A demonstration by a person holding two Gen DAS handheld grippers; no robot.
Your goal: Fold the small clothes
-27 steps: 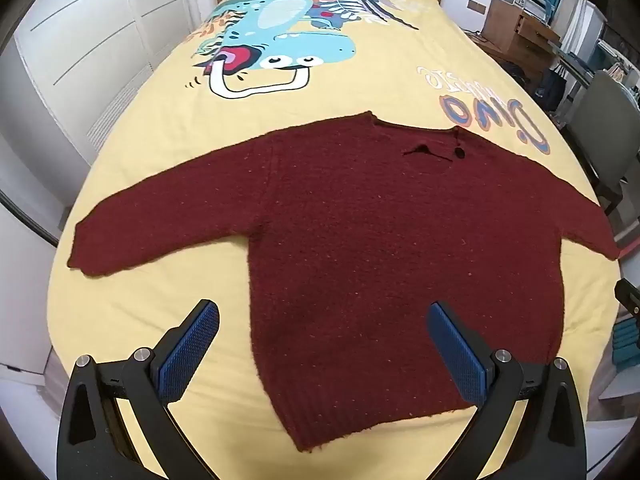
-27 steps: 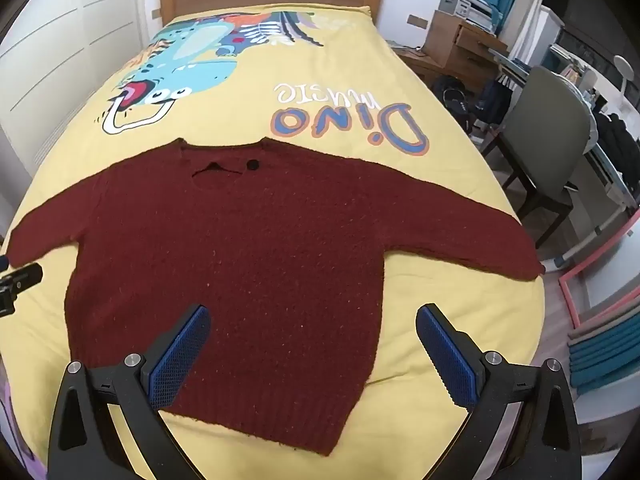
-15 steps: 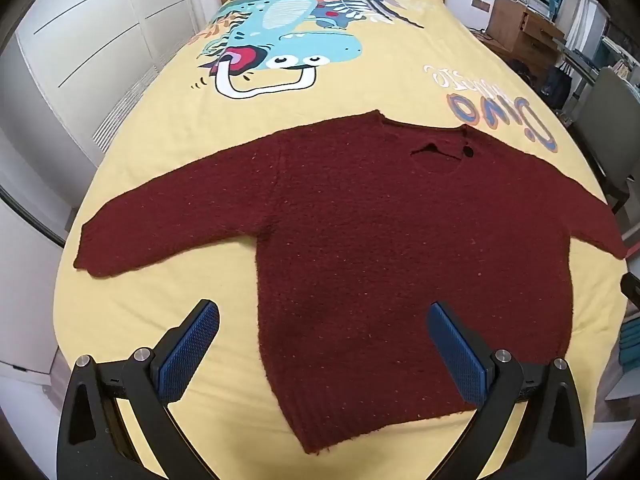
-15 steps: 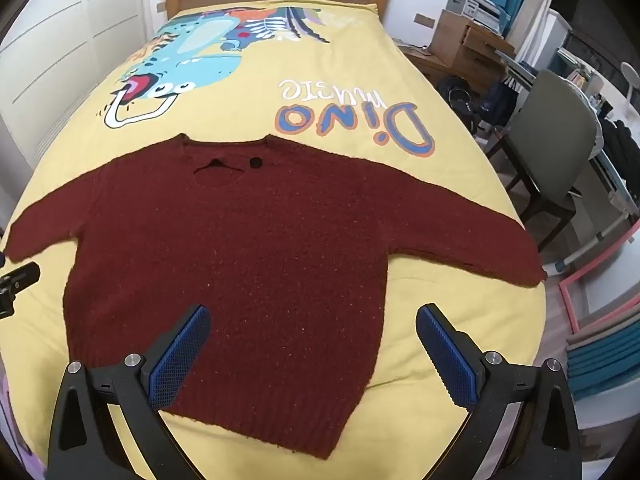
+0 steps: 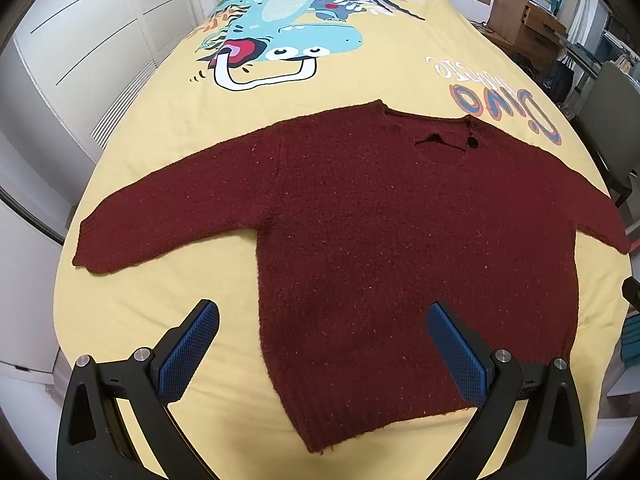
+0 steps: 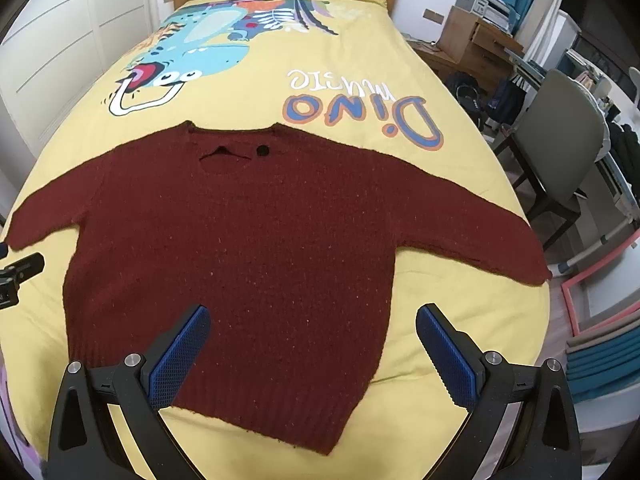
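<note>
Grippers both spread wide, empty, above near end of bed: left gripper (image 5: 322,344) over hem's left corner, right gripper (image 6: 312,344) over hem's right part. Maroon sweater (image 5: 400,248) flat on yellow bedspread (image 5: 168,276), sleeves out toward 9 and 3 o'clock, neckline at 12. Dinosaur print (image 5: 280,40) beyond. Grey chair (image 6: 560,152) at 2 o'clock beside bed edge.

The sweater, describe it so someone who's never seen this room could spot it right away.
Start at the bed with the yellow cover. The sweater lies flat on its near half, below the cartoon dinosaur, sleeves spread wide. It is the only garment there, dark red knit, with one black button at the neck.
</note>
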